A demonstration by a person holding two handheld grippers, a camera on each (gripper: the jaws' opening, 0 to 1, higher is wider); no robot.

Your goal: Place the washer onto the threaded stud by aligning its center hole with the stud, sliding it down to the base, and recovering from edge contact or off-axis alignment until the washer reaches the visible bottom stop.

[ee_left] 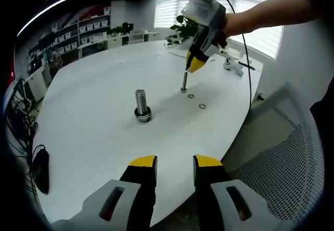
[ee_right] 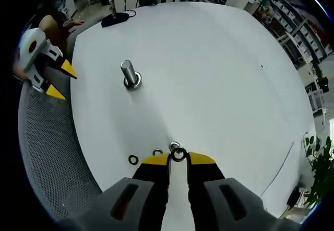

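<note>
Left gripper view. Your left gripper [ee_left: 175, 169], yellow-tipped grey fingers, stands released with a clear gap and nothing between them, held off the near edge of the round white bench [ee_left: 99, 137]. Ahead of the fingers and slightly left stands a thick grey threaded bolt [ee_left: 141, 103], upright on a dark ring base. Further ahead and to the right rises the slim metal threaded stud [ee_left: 184, 81], with your right gripper [ee_left: 195, 64] poised directly above its top. Two small loose metal rings [ee_left: 197, 101] lie on the bench just beside the stud, on its near-right side. A black computer mouse [ee_left: 40, 169] sits far left of the fingers.

Right gripper view. Your right gripper [ee_right: 178, 159] has its fingers drawn close, pinching a small dark metal washer [ee_right: 178, 154] at the very tips. The top of the stud [ee_right: 174, 146] shows just beyond and touching the washer's far edge as seen here; whether the hole is centred cannot be told. One loose ring [ee_right: 133, 159] lies left of the fingers, another [ee_right: 157, 152] nearer them.

Step in hand, as judged: aligning the washer's hole over the stud tip; the slide down is not yet done. Next, you need a small lateral correction, the washer kept level, then a straight descent to the base.
</note>
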